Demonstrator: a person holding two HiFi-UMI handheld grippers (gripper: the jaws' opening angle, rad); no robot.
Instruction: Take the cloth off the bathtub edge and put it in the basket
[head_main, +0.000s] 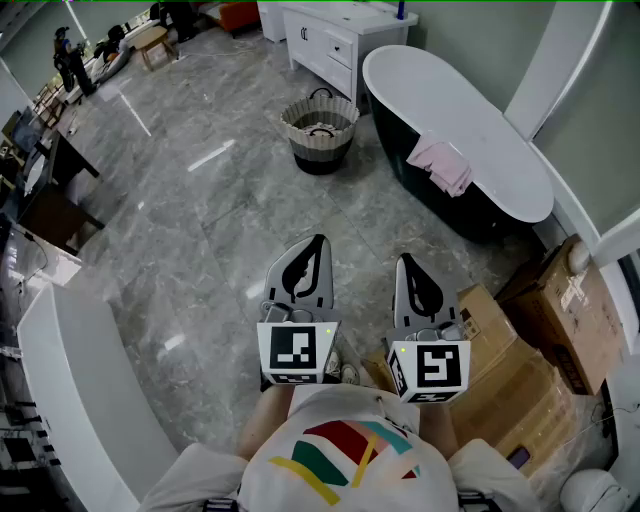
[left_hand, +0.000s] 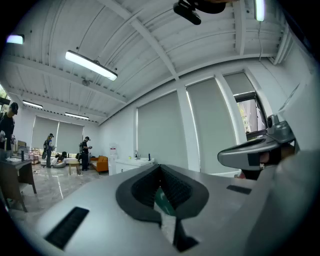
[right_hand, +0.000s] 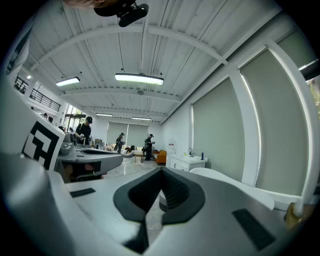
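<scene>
Both claws are shut & empty. L claw (head_main: 316, 245) and R claw (head_main: 406, 262) sit side by side close to the body, roughly level. Each claw's own view shows the pads meeting w/ nothing btwn them. Task looks not yet begun.

Pink cloth (head_main: 441, 165) is draped over the near rim of the bathtub (head_main: 505, 150). It's ahead of the R claw, a bit to its right, well apart. Wicker basket (head_main: 322, 147) stands on the floor (head_main: 200, 230) ahead of the L claw, also well apart; from the R claw it's fwd-left.

What could go wrong, as I judge it:
- Reaching in w/ jaws shut would only shove the cloth. It hangs partly over the rim, so a push could slide it into the tub or down the outer side. The claw needs opening before it gets there.
- A shallow pinch on one loose fold prob won't hold the whole cloth. It could slip out on the way across to the basket and land on the floor.
- Cardboard boxes (head_main: 520, 370) sit just right of the R claw, near the feet, so stepping fwd-right risks a bump or trip.
- The basket has a handle over its mouth. Cloth let go too early or off-centre may snag on the handle or rim & hang outside
</scene>
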